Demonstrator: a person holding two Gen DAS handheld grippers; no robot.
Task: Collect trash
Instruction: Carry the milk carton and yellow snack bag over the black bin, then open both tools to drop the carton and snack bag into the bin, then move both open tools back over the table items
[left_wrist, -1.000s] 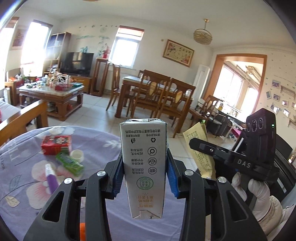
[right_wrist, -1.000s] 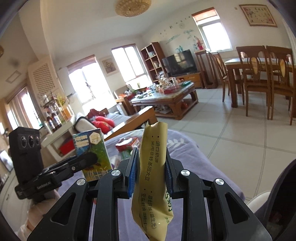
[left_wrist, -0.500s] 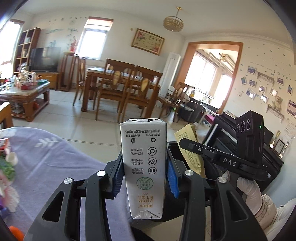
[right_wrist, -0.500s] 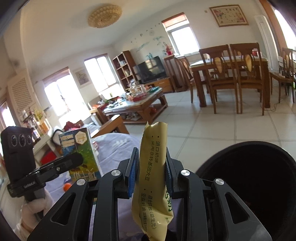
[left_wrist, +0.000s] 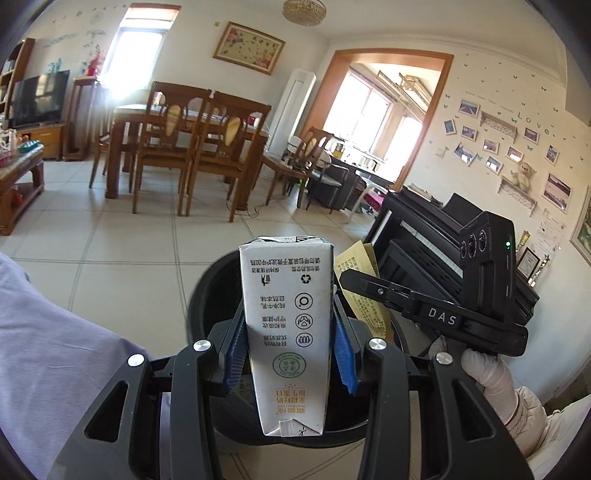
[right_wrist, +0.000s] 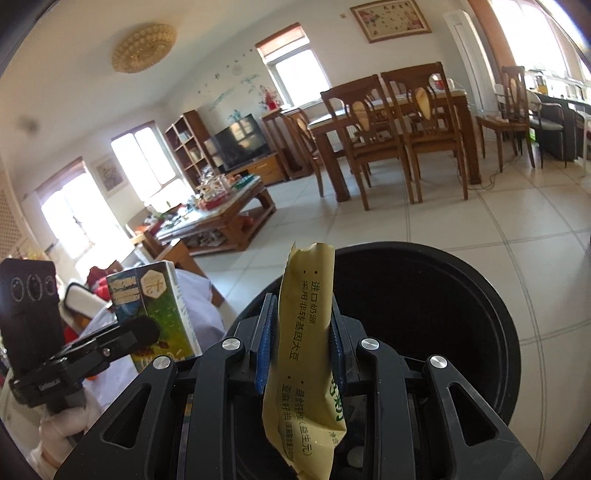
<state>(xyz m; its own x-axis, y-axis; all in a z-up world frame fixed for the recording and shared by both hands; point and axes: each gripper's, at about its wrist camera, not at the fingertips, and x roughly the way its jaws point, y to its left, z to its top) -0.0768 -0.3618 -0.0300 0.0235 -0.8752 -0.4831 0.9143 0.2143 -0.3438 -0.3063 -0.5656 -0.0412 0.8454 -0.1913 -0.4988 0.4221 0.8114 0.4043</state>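
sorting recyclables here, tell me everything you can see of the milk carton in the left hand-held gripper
The milk carton is a tall paperboard box, clamped upside down between the blue pads of the left hand-held gripper. The face toward that camera is white with inverted printed text, recycling symbols and a green round seal; the right wrist view shows another side in green with a yellow hexagon. Its folded seam end points toward the camera. It hangs above the black bin, touching only the pads.

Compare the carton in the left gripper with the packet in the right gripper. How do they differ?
The milk carton is a stiff, straight-sided white box; the yellow sachet is a soft, crumpled packet. The carton is wider than the sachet. Both are clamped between blue pads over the black bin.
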